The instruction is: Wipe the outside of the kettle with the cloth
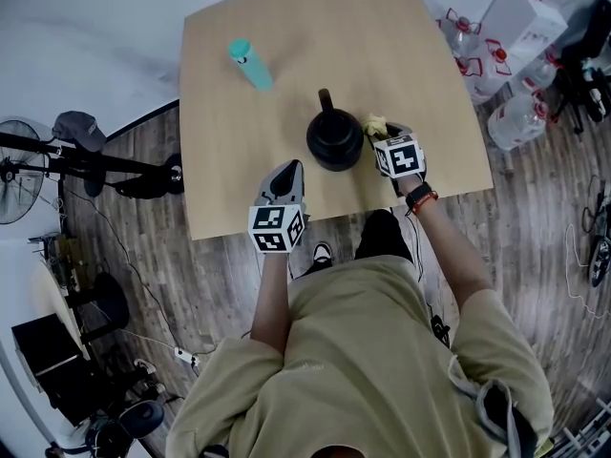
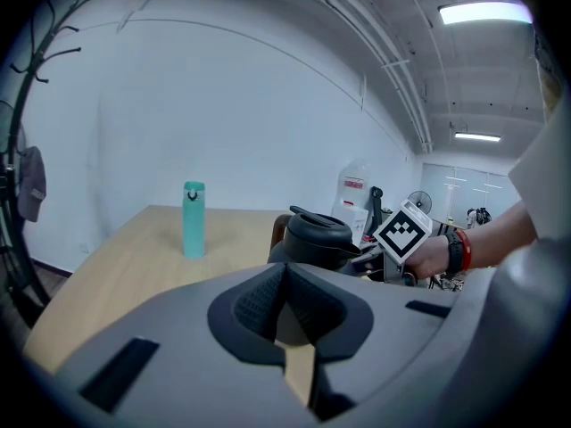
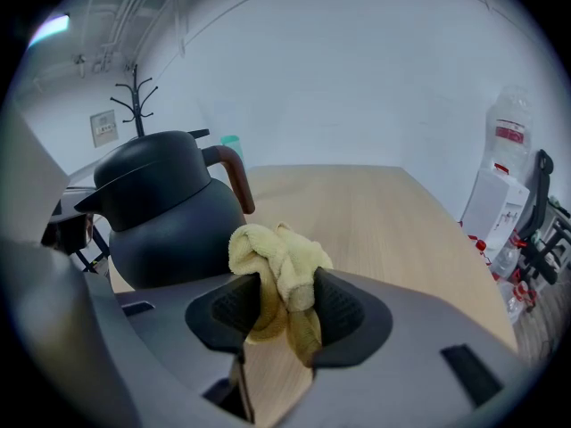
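A black kettle [image 1: 334,138] with a brown handle stands upright near the table's front edge; it also shows as the kettle [image 3: 165,212] and the kettle [image 2: 312,239]. My right gripper [image 1: 389,141] sits just right of it, shut on a bunched yellow cloth [image 3: 278,270], whose top [image 1: 374,122] pokes out beside the kettle's side. Whether the cloth touches the kettle is unclear. My left gripper [image 1: 283,187] is in front and to the left of the kettle, apart from it, its jaws pressed together with nothing between them [image 2: 284,315].
A teal bottle [image 1: 250,65] stands at the back left of the wooden table [image 1: 248,179]. Water jugs and a white box [image 1: 520,27] crowd the floor to the right. A fan and stands [image 1: 57,160] are at the left.
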Motion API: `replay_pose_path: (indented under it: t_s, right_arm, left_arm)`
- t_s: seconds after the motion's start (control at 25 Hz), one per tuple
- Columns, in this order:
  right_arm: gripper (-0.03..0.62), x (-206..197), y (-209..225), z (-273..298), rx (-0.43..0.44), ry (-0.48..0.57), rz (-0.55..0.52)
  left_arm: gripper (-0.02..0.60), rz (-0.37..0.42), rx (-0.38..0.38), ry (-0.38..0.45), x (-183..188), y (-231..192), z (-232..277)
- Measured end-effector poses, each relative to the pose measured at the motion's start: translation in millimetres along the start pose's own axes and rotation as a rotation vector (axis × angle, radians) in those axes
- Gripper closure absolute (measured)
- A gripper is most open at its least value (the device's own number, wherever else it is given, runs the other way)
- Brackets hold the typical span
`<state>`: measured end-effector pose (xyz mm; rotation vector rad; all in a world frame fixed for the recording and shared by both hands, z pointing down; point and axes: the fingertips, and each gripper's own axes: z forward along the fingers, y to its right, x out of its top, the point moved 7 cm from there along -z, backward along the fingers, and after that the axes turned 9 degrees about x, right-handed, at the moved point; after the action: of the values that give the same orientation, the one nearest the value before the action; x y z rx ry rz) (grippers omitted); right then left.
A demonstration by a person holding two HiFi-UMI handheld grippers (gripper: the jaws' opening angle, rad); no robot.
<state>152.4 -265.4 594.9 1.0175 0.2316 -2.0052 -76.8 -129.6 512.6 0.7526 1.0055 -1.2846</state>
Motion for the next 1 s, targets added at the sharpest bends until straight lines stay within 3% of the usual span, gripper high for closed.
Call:
replay_pose_path:
  t_s: [0.48,1.0]
  right_arm:
    - [0.410,-19.2,-29.5,-34.1,-0.039,0.057,0.126]
    - [0.410,-77.9,-143.3,-73.3,0.002,0.119,0.273]
  left_arm:
    - [0.557,0.016,-0.071,0.006,-1.6,2.0,-15.4]
    - [0.557,0.069,-0.181,0.019,-19.2,-7.5,-65.6]
